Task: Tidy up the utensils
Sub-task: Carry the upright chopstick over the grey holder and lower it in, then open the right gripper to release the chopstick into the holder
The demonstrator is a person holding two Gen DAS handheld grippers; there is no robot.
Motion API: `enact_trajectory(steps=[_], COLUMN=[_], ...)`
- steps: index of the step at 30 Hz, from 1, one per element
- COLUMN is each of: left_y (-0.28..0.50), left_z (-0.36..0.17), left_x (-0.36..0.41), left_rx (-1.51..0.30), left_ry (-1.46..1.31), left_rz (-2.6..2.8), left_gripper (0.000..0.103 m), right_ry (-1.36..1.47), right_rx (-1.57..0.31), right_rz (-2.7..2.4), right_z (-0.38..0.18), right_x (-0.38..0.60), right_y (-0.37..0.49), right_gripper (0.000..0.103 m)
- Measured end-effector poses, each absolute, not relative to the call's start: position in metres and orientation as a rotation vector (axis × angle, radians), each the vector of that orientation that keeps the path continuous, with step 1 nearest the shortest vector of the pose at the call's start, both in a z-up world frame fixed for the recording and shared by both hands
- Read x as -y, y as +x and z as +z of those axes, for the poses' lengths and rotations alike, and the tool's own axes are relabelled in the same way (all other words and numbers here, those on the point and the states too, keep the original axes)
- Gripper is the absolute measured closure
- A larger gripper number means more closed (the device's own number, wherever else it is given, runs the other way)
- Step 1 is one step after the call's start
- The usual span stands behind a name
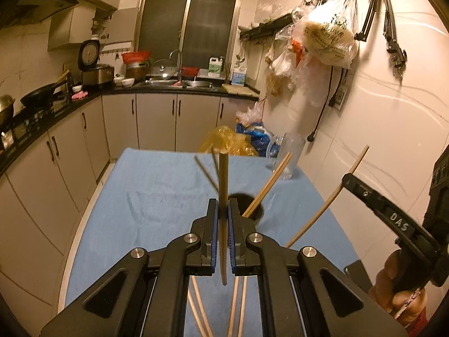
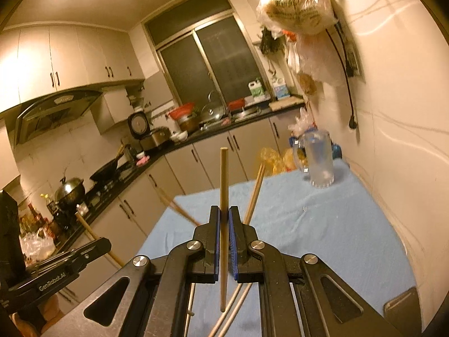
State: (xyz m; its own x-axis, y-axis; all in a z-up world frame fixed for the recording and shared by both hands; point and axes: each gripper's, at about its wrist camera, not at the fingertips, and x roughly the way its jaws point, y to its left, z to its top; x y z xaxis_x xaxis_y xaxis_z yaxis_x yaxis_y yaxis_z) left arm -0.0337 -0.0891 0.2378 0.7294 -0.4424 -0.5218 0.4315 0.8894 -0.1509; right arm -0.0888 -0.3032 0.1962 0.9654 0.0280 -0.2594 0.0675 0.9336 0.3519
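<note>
Left tongs (image 1: 223, 210) are clamping one upright chopstick (image 1: 223, 185), right tongs (image 2: 224, 219) are pinching another chopstick (image 2: 224, 179), both above the blue-clothed table (image 1: 157, 196) near the dark holder (image 1: 256, 210).

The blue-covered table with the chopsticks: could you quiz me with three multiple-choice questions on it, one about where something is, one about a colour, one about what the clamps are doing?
1. Where does the clear plastic jug stand?
A. at the table's far end by the wall
B. on the stove
C. in the sink

2. What colour is the cloth on the table?
A. red
B. light blue
C. green

3. What is the left gripper doing?
A. standing wide open
B. gripping a spoon
C. clamped on an upright chopstick

Answers:
1 A, the jug stands on the cloth's far corner beside the white wall.
2 B, both views show it light blue.
3 C, the blue pads press the stick from both sides.
</note>
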Motion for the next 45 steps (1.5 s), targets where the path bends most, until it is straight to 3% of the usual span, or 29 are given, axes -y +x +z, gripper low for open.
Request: enact_trajectory(steps=[18,45], left_y=[0.029,0.087], left_z=[0.293,0.203], left_x=[0.132,0.149], left_rx=[-0.505,-0.672], left_ry=[-0.047,-0.058], left_rz=[-0.490,-0.464], left_gripper=[0.097,0.097], right_ry=[0.399,0.424], right_rx=[-0.192,-0.400], right_rz=[-0.082,-0.074], right_z=[0.237,0.163], right_x=[0.332,0.335], right_y=[-0.037,0.031], right_gripper=[0.096,0.095])
